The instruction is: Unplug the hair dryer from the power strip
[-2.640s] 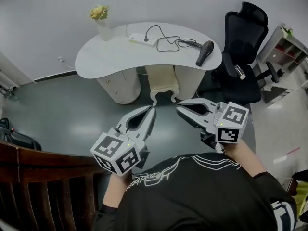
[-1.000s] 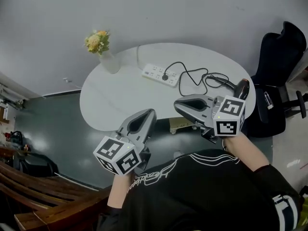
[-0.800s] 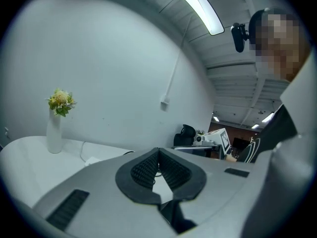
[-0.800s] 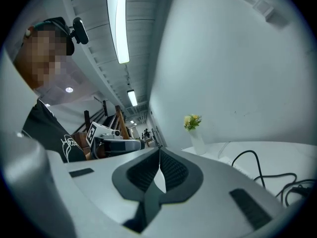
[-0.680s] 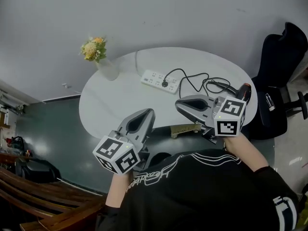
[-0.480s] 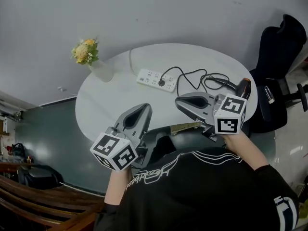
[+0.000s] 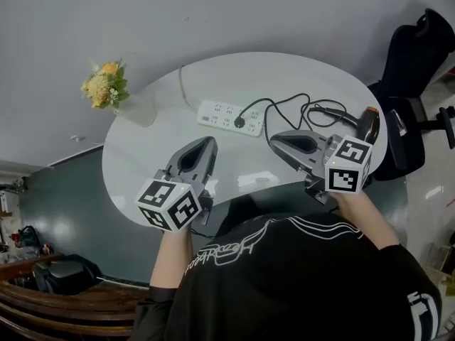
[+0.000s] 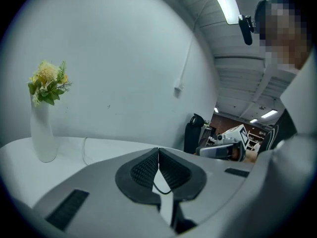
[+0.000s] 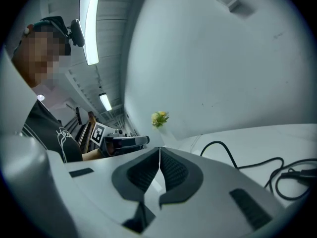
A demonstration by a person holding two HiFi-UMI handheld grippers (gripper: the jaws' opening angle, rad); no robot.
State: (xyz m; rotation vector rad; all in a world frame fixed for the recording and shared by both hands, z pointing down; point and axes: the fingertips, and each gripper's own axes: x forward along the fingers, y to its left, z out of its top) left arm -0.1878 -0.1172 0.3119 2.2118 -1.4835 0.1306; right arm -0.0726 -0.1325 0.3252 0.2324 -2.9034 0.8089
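Both grippers clenched and empty over the table's near edge, the strip just ahead.

The left gripper [image 7: 207, 142] and right gripper [image 7: 274, 138] each have their jaws pressed together with nothing between them, as both gripper views show. They hover side by side above the near rim of the table [image 7: 146, 158]. Bare tabletop lies open to the left and in front of the left gripper. The strip [image 7: 227, 116] lies just beyond and between the two tips, with the plug [image 7: 240, 123] seated in its right end, nearer the right gripper. The cord [image 9: 217, 142] loops rightward to the dryer [image 7: 368, 123], which rests at the table's right edge, just past the right gripper's cube. A vase [image 7: 136, 110] stands at the far left rim. The wall [image 7: 213, 13] closes off the far side, and a chair [image 7: 419, 48] stands past the right end.
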